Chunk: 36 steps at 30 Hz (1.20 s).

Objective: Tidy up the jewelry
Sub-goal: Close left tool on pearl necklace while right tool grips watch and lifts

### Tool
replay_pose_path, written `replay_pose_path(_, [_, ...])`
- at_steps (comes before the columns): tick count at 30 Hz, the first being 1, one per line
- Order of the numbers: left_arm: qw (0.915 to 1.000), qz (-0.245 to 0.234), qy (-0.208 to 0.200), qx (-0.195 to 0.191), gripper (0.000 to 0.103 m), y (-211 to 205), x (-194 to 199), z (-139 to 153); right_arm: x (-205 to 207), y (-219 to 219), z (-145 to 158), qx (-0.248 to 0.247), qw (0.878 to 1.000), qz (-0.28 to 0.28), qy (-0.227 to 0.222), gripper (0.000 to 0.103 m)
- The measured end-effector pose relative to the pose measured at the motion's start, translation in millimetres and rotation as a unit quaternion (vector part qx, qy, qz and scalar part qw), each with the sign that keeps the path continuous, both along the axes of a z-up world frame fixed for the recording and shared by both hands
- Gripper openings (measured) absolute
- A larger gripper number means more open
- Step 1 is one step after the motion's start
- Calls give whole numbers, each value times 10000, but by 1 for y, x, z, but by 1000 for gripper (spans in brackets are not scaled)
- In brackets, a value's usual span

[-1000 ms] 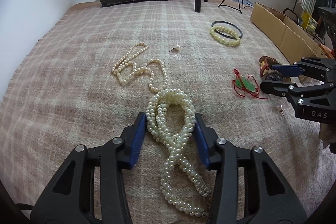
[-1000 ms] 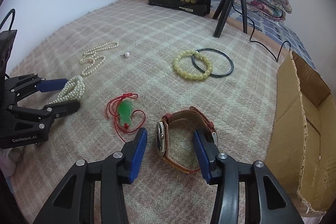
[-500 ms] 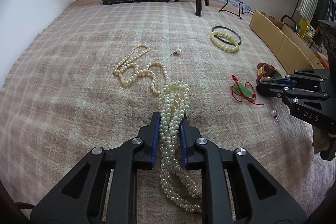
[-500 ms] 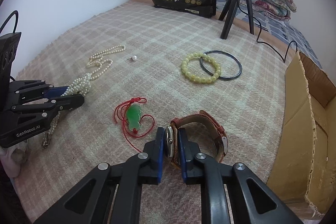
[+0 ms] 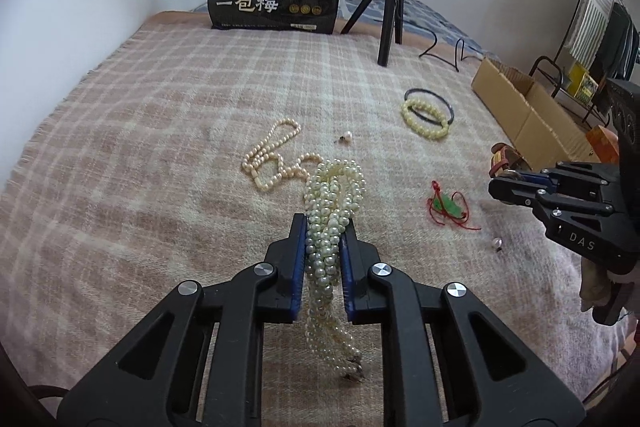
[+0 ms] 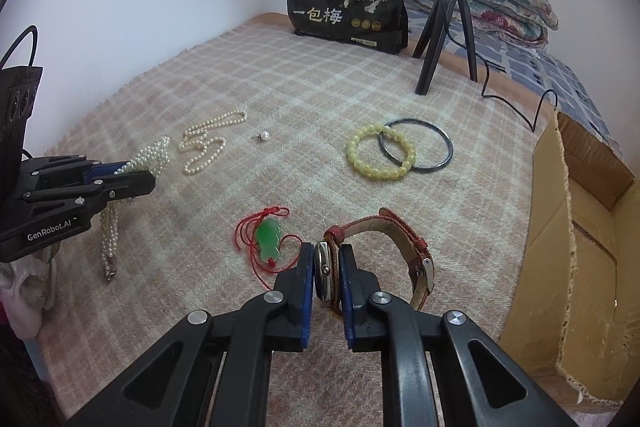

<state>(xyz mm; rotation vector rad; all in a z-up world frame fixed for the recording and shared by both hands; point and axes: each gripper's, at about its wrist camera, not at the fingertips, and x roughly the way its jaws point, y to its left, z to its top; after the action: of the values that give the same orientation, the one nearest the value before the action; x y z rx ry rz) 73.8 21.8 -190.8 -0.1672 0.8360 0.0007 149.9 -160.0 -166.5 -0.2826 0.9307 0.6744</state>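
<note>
My left gripper [image 5: 323, 227] is shut on a thick bundle of white pearl strands [image 5: 332, 203] and holds it lifted above the plaid blanket; its tail hangs down below the fingers. It also shows in the right wrist view [image 6: 150, 155]. My right gripper [image 6: 325, 259] is shut on the case of a red-strapped watch [image 6: 404, 239], held off the blanket. The right gripper shows in the left wrist view [image 5: 504, 187].
On the blanket [image 6: 280, 87] lie a thin pearl necklace [image 6: 208, 143], a single pearl earring [image 6: 264, 135], a green pendant on red cord [image 6: 268, 239], a yellow bead bracelet [image 6: 378, 153] overlapping a dark bangle [image 6: 436, 147]. A cardboard box [image 6: 580, 227] stands right; a tripod [image 6: 444, 19] and black bag [image 6: 344, 13] stand behind.
Both grippers closed from open: the left on the pearl bundle, the right on the watch. Both have since lifted their items off the blanket.
</note>
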Motion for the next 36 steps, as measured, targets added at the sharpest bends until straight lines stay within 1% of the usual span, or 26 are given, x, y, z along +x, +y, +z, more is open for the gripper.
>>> replay_pose_path(8, [9995, -31, -300, -15, 14, -1, -12, 29, -10, -2, 25, 63, 9998, -55, -187, 10])
replay_pose_path(14, [9989, -117, -454, -35, 14, -3, -19, 52, -19, -8, 56, 183, 9989, -217, -369, 10])
replay_pose_path(21, [9976, -324, -618, 3, 14, -12, -24, 78, -31, -29, 91, 333, 9961, -584, -578, 10])
replay_pose_path(25, [9966, -476, -667, -16, 14, -21, -21, 89, -33, -46, 107, 348, 9937, -830, -670, 10])
replay_pose_path(30, [9943, -753, -755, 30, 14, -43, -13, 104, -32, -74, 116, 337, 9896, -1196, -730, 10])
replay_pose_path(36, [9905, -1060, -880, 24, 14, -74, 8, 122, -24, -109, 113, 301, 9843, -1600, -681, 10])
